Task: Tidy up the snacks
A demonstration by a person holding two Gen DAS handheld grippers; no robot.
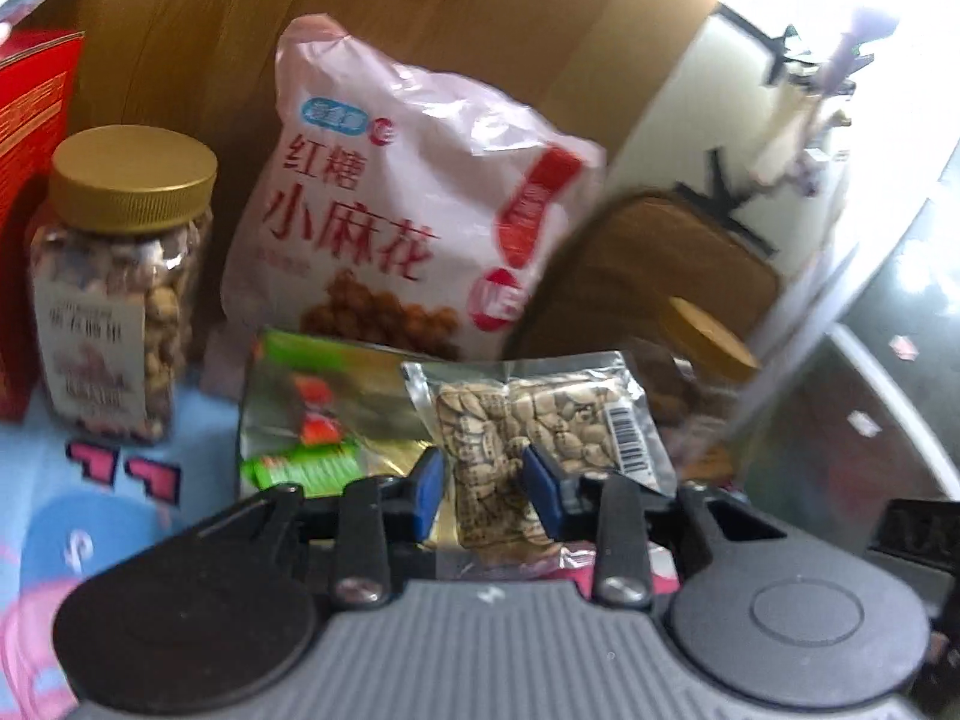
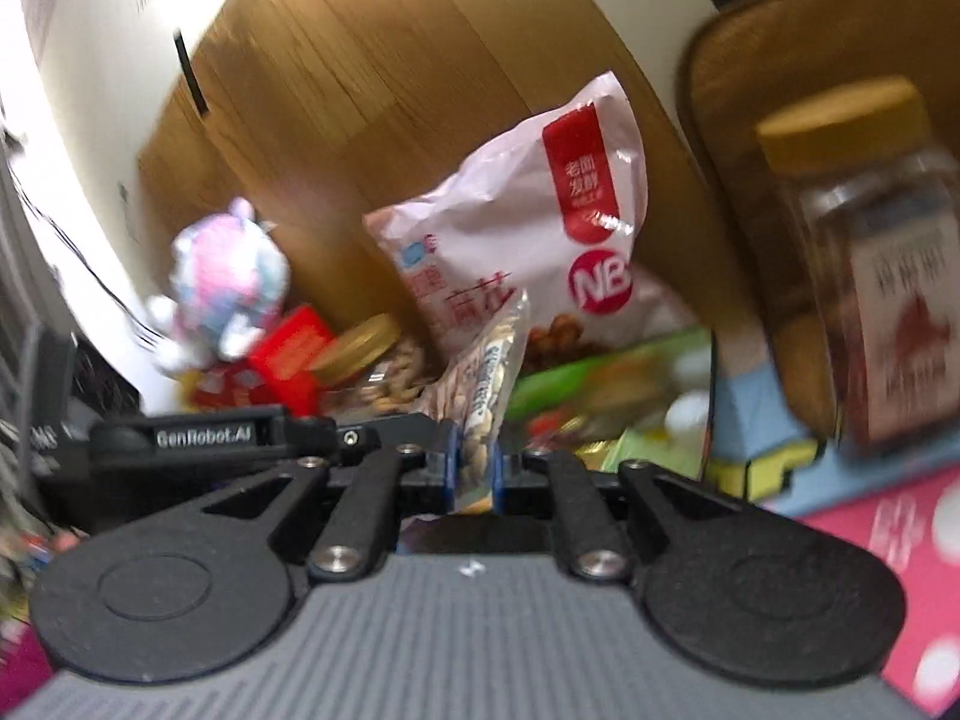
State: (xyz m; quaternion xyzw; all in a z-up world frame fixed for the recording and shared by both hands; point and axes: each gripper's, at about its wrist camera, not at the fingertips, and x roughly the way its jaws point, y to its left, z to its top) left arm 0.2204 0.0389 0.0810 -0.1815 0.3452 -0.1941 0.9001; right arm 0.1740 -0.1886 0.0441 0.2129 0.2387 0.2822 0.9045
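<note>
My left gripper (image 1: 483, 480) is shut on a clear packet of striped seeds (image 1: 540, 414), which sticks up between its blue pads. In the right wrist view my right gripper (image 2: 474, 468) pinches a seed packet (image 2: 492, 354) seen edge-on. I cannot tell whether it is the same packet. The left gripper's black body (image 2: 204, 438) reaches in from the left, close to the right pads. Behind stand a pink snack bag (image 1: 384, 198) (image 2: 510, 228) and a green and gold packet (image 1: 300, 414) (image 2: 600, 384). A gold-lidded nut jar (image 1: 120, 300) is upright at the left.
A red box (image 1: 30, 210) stands at the far left, and a second gold-lidded jar (image 2: 876, 300) stands close on the right. A plush toy (image 2: 228, 276), a wooden panel (image 1: 360, 0) and a brown chair cushion (image 1: 648, 264) back the pile. The tabletop has a blue and pink cloth (image 1: 60, 510).
</note>
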